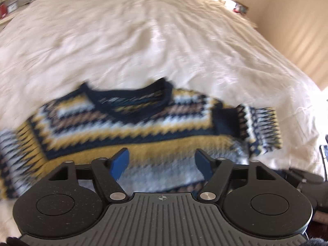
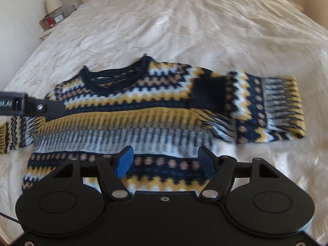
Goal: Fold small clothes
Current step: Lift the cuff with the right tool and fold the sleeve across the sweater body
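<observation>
A small knitted sweater (image 2: 131, 110) with navy, yellow, white and tan zigzag bands lies flat on the white bed cover, neck away from me. Its right sleeve (image 2: 266, 106) is folded back on itself with the navy cuff near the shoulder. Its left sleeve (image 2: 12, 131) reaches to the left. The sweater also shows, blurred, in the left wrist view (image 1: 131, 123). My right gripper (image 2: 165, 162) is open and empty above the sweater's lower body. My left gripper (image 1: 162, 164) is open and empty above the sweater's middle. Part of the left gripper's body (image 2: 30, 104) shows over the sweater's left shoulder.
The white wrinkled bed cover (image 2: 164, 24) stretches far beyond the sweater. A bedside table with a lamp, a clock and red items (image 2: 53, 14) stands at the far left. A beige wall (image 1: 297, 24) runs along the bed's right side.
</observation>
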`<state>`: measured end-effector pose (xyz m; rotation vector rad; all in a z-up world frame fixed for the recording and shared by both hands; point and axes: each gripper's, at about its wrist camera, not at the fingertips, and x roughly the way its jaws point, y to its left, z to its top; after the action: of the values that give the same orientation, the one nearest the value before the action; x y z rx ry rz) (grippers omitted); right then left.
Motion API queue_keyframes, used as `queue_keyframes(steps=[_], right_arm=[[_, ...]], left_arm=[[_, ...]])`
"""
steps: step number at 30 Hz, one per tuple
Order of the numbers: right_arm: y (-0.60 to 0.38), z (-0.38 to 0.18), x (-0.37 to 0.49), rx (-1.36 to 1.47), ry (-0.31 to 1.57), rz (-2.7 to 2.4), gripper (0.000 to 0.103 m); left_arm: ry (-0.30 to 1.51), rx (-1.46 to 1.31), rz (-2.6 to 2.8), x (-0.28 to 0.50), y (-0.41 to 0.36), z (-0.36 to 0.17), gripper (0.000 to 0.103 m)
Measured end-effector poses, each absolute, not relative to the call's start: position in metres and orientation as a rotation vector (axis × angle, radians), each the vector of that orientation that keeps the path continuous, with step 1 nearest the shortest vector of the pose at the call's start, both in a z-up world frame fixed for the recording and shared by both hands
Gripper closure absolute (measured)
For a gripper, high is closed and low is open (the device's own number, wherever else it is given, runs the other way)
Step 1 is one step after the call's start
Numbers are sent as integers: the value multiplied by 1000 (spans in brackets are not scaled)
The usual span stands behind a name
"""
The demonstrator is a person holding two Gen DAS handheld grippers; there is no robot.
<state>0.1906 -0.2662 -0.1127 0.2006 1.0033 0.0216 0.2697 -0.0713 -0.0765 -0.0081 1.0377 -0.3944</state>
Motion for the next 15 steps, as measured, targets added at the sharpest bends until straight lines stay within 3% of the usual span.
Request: queue_keyframes(steps=[2,9,15], right_arm=[[-283,-115,192,228,1005,12,31],[-333,-123,198,273,1005,-4,31],[-362,-131,200,313,1014,-19,31]], left_arm=[[1027,2,-424,278,-95,-81,37],[1068,-18,-536,308,-161,-115,59],[1123,41,-585,327,-206,-150,59]])
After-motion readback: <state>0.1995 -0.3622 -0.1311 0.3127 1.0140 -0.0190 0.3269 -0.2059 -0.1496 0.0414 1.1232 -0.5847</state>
